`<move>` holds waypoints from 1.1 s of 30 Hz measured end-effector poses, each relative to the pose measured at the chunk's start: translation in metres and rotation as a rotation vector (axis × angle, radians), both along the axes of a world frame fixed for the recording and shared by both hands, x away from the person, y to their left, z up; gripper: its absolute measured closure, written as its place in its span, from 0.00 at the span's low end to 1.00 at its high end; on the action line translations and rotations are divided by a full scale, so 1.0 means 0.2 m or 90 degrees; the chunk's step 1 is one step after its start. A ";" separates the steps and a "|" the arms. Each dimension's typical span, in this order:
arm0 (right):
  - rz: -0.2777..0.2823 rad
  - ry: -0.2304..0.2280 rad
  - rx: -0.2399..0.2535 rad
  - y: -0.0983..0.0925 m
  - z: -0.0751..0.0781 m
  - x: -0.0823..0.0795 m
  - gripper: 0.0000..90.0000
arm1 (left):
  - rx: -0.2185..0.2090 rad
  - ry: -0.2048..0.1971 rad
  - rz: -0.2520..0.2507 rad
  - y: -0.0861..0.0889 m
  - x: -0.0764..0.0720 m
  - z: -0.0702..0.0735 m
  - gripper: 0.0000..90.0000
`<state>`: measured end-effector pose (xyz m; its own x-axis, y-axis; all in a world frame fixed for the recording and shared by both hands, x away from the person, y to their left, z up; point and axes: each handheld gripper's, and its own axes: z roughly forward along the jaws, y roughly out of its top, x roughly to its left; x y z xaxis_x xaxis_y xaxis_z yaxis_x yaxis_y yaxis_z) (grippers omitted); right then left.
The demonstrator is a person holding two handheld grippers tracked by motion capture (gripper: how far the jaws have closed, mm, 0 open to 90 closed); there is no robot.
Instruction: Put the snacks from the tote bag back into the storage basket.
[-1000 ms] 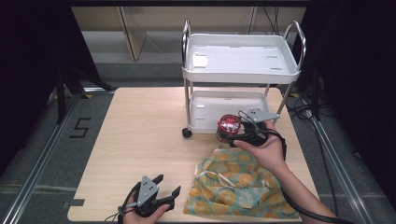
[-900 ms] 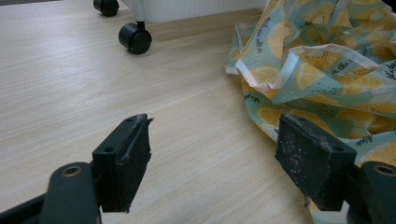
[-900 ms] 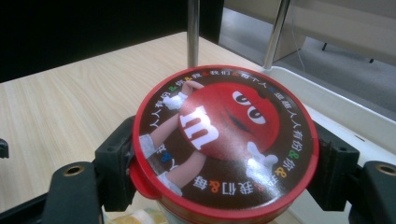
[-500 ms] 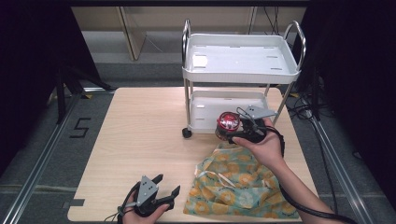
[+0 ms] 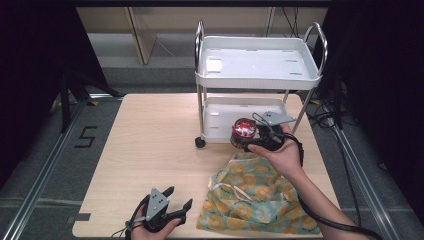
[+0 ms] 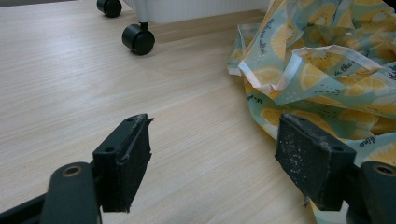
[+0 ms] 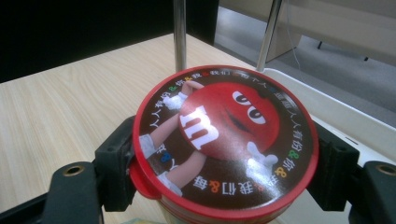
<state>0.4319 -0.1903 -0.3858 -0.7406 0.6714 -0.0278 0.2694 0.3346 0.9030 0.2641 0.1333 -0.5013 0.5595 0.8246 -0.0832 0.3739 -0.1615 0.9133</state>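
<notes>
Carrying the tub [image 7: 224,140] clenched in the right tongs [image 5: 250,137] beside the cart's [image 5: 300,82] lower shelf; next, set it inside. Left tongs [image 5: 179,199] rest released near the cloth [image 5: 255,202]

table [image 5: 150,145]: light wood | on it: lemon-print cloth [image 5: 255,197], white cart [image 5: 250,107]

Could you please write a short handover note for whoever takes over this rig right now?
Right gripper: shut on the red-lidded candy tub, held in the air at the edge of the white cart's lower tray.
Left gripper: open, holding nothing, low over the table beside the lemon-print cloth bag.
Done: the tub is gripped and off the table.
Left: probably set it in the lower tray and release; the bag lies crumpled and unattended.
</notes>
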 end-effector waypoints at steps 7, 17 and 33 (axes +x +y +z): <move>0.013 -0.011 -0.014 0.00 0.00 0.02 0.30 | 0.011 0.007 0.005 0.00 -0.01 0.01 0.29; 0.009 -0.007 -0.009 0.03 0.01 0.03 0.30 | 0.000 0.004 0.007 0.00 -0.01 0.01 0.29; 0.014 -0.010 -0.011 0.07 0.03 0.05 0.30 | 0.005 0.006 0.007 0.01 -0.01 0.01 0.29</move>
